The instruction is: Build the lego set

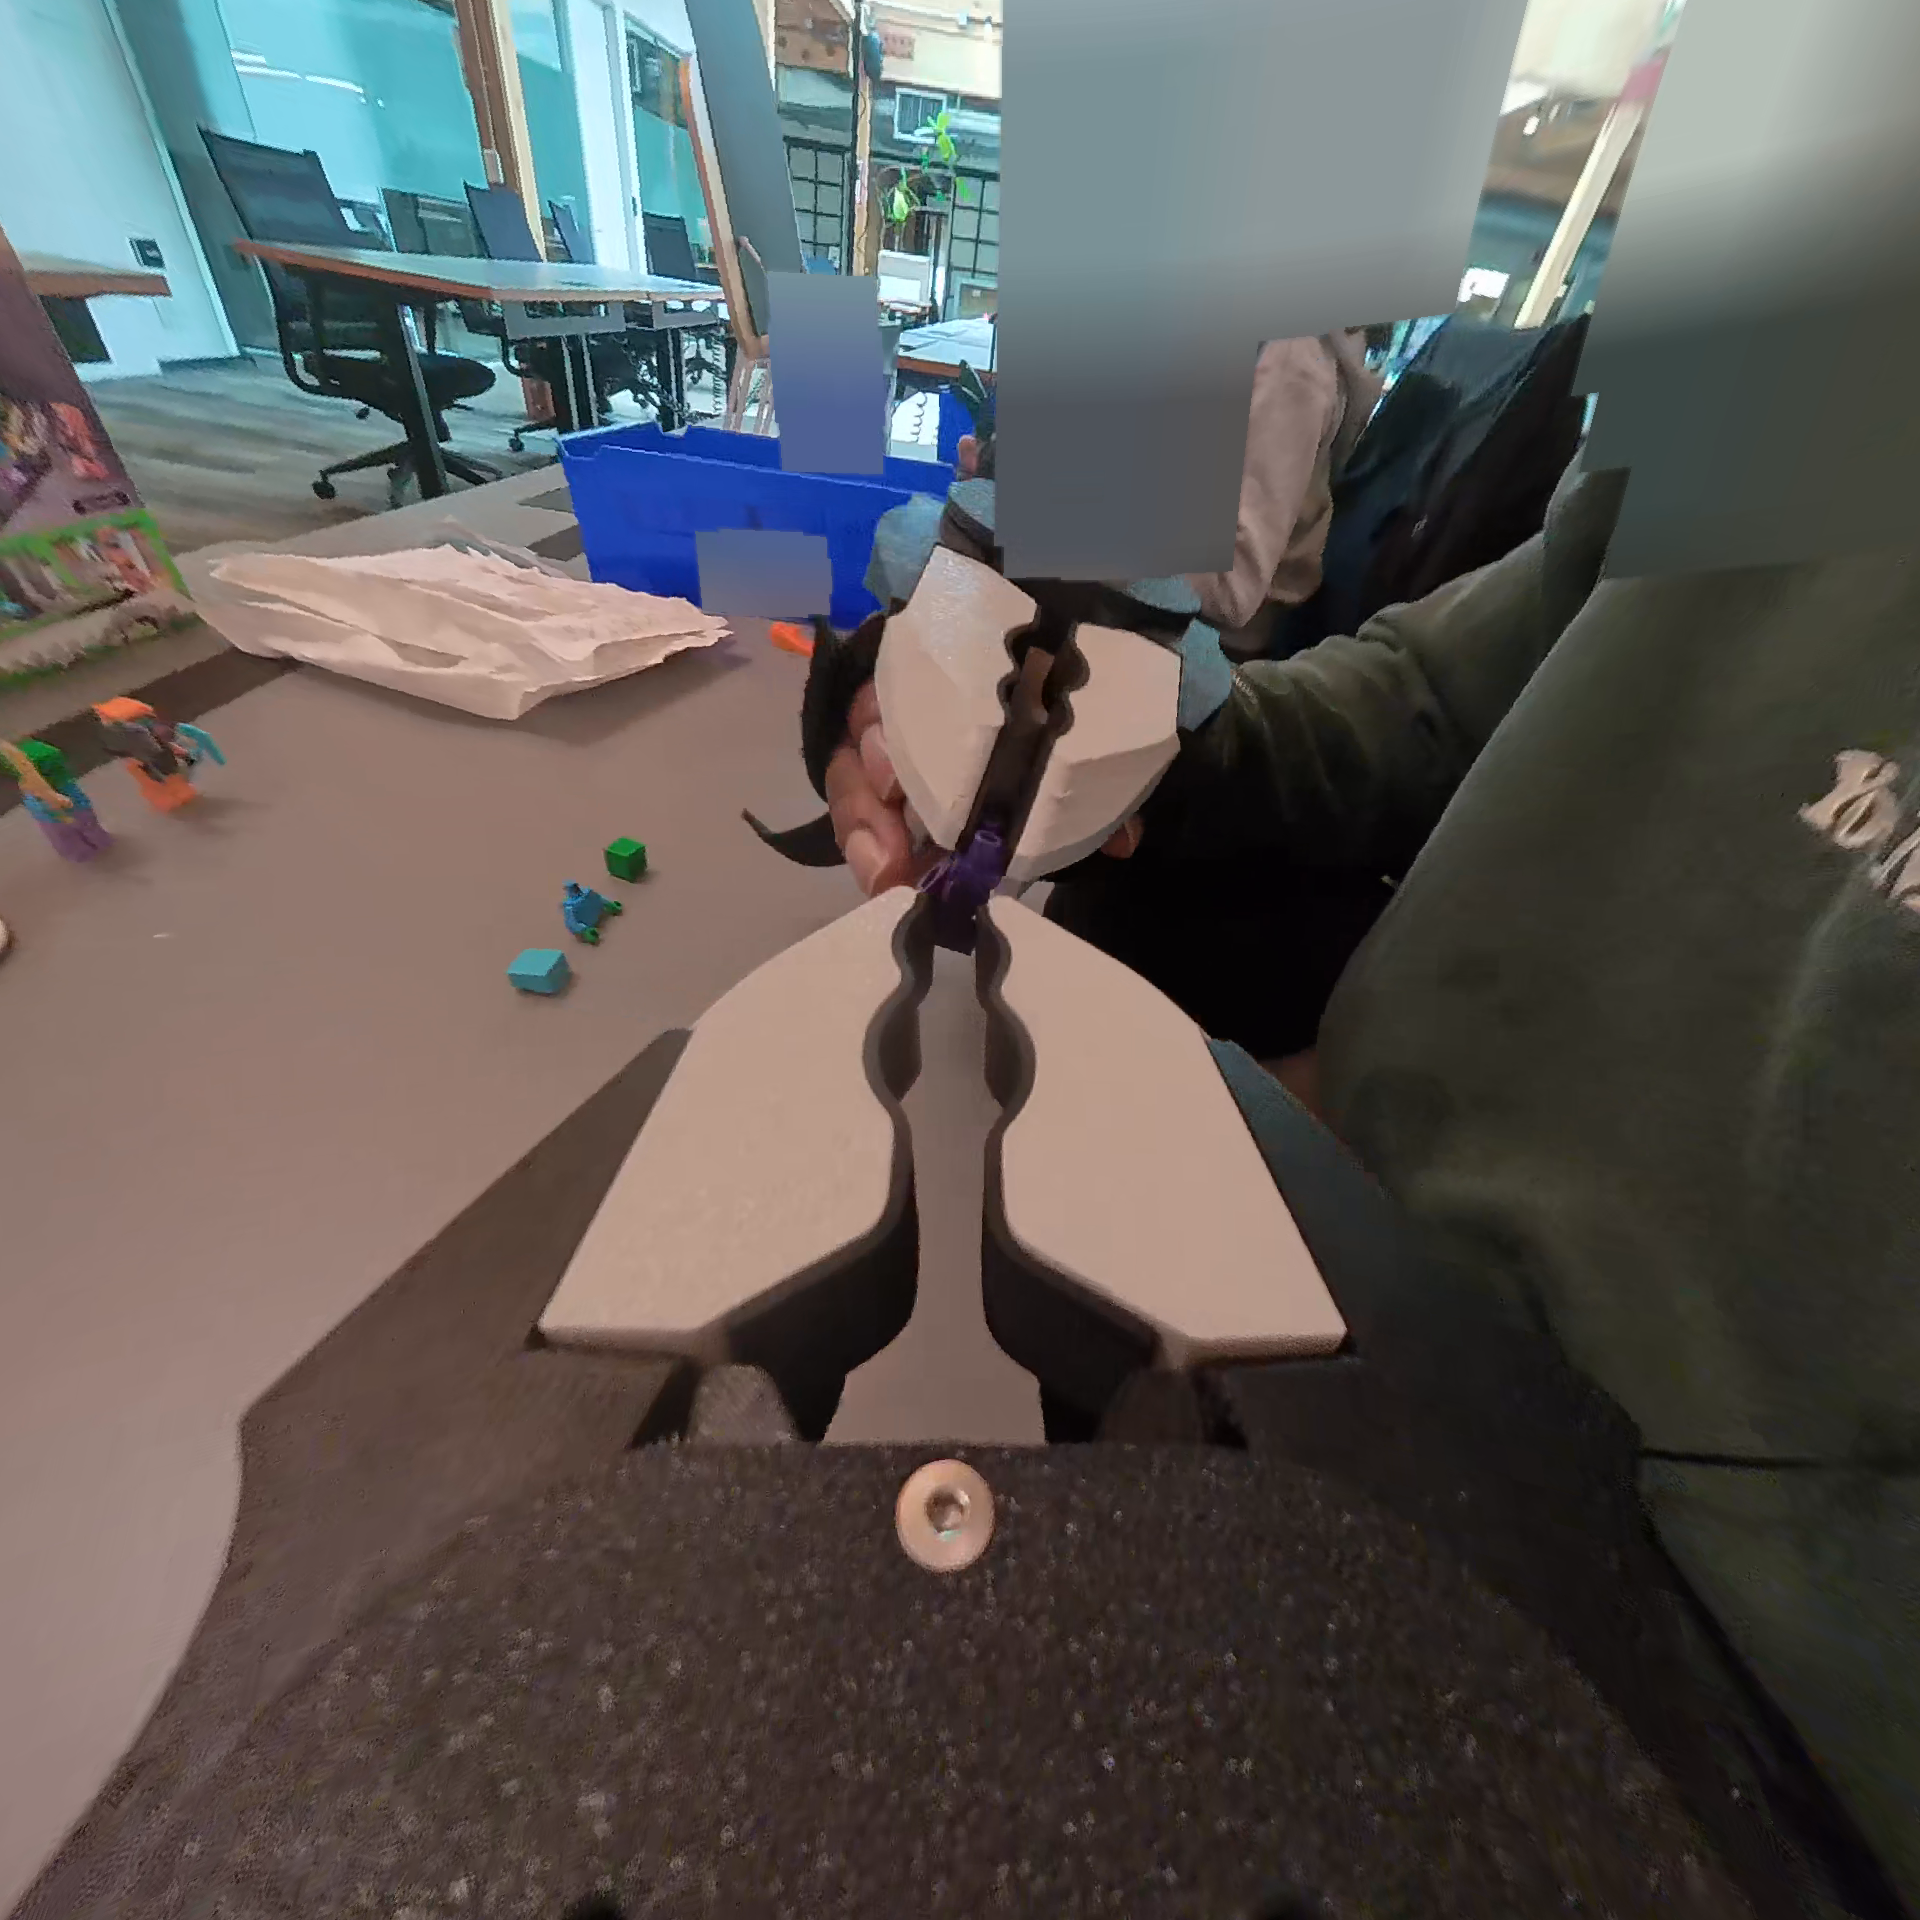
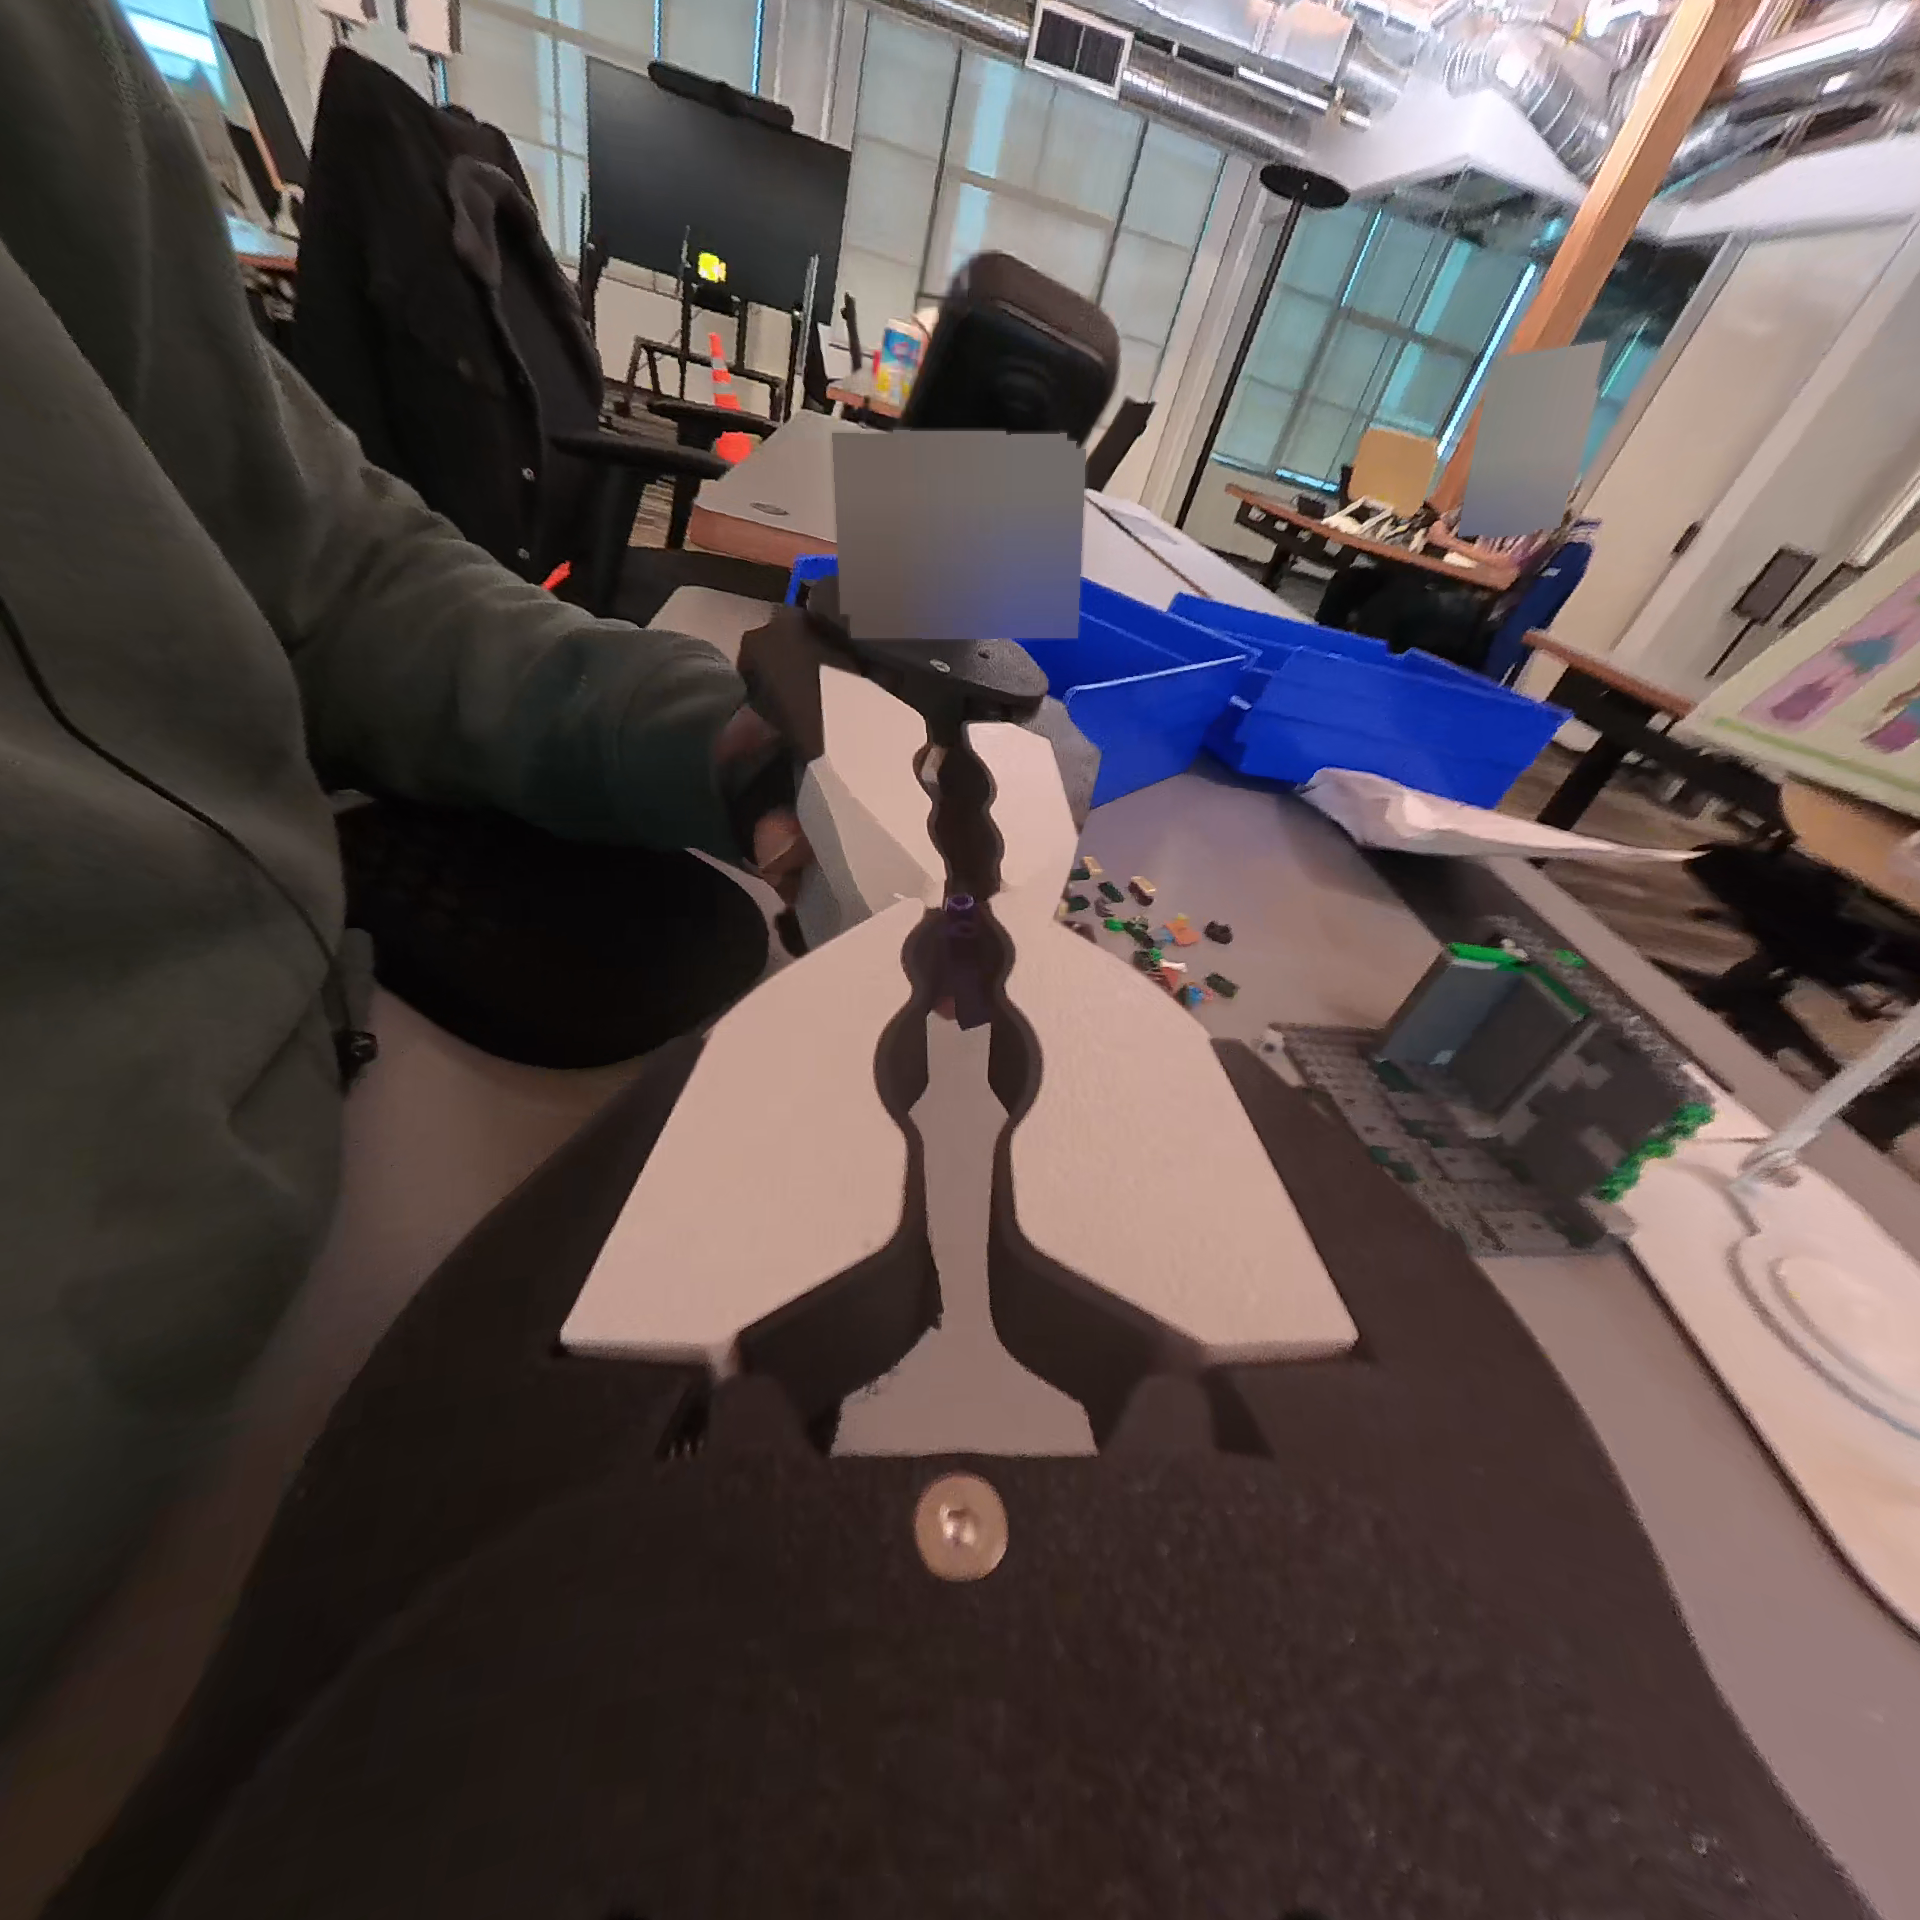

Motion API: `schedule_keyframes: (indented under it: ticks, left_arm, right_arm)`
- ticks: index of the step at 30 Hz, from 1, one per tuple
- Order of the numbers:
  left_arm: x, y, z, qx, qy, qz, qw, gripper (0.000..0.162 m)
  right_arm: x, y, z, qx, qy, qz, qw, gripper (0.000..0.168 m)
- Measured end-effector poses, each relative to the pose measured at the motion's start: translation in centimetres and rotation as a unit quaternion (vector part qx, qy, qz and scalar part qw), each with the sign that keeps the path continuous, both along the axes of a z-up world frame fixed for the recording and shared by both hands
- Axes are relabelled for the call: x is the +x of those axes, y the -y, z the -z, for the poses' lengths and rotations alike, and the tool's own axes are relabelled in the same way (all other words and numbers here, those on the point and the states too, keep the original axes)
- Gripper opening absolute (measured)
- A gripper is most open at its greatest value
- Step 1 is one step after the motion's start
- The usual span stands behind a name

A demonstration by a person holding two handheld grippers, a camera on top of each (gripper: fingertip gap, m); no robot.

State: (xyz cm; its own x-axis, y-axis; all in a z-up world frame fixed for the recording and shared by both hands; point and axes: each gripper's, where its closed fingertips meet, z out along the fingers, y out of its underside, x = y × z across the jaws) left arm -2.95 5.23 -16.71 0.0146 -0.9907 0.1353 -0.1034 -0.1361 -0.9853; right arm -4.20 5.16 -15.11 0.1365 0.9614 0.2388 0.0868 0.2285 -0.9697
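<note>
My two grippers meet tip to tip above the grey table (image 1: pixel 364 1039). In the left wrist view my left gripper (image 1: pixel 951 920) is shut on a small purple lego piece (image 1: pixel 966 883), and the right gripper (image 1: pixel 994 831) faces it and grips the same piece's far end. In the right wrist view my right gripper (image 2: pixel 961 925) is shut on the purple piece (image 2: pixel 963 977), with the left gripper (image 2: pixel 966 883) pressed against it from beyond. A partly built grey lego building (image 2: pixel 1507 1070) stands on a grey baseplate (image 2: pixel 1382 1122) at the right.
Two minifigures (image 1: pixel 104 779), a green cube (image 1: pixel 625 859), a small blue figure (image 1: pixel 587 909) and a teal piece (image 1: pixel 540 974) lie left. Loose pieces (image 2: pixel 1143 935) lie behind the grippers. White paper bags (image 1: pixel 457 623), blue bins (image 2: pixel 1351 707) and the set's box (image 1: pixel 62 520) stand farther back. Left and right tips are no more than a few centimetres apart. It is some 30 cm from my left tips to the partly built grey lego building (image 2: pixel 1507 1070).
</note>
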Motion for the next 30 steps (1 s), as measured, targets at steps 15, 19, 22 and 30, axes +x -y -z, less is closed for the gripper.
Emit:
schedule_keyframes:
  ticks: [15,19,22,30]
  left_arm:
    - [0.4,0.2,-0.3,-0.063,0.016,0.009,0.998,0.007]
    - [0.3,-0.1,-0.2,-0.041,0.012,-0.007,0.999,0.012]
    - [0.3,-0.4,0.1,-0.042,0.005,-0.017,0.999,0.015]
    - [0.4,-0.8,0.2,-0.066,0.014,-0.023,0.997,0.014]
  right_arm:
    - [0.4,0.0,-0.2,-0.037,-0.030,-0.021,0.999,0.005]
    - [0.7,-0.9,-0.3,-0.128,-0.059,-0.030,0.990,0.005]
    - [0.8,-1.3,-0.5,-0.173,-0.073,-0.038,0.981,0.005]
    - [0.3,-1.2,0.1,-0.205,-0.065,-0.044,0.976,0.004]
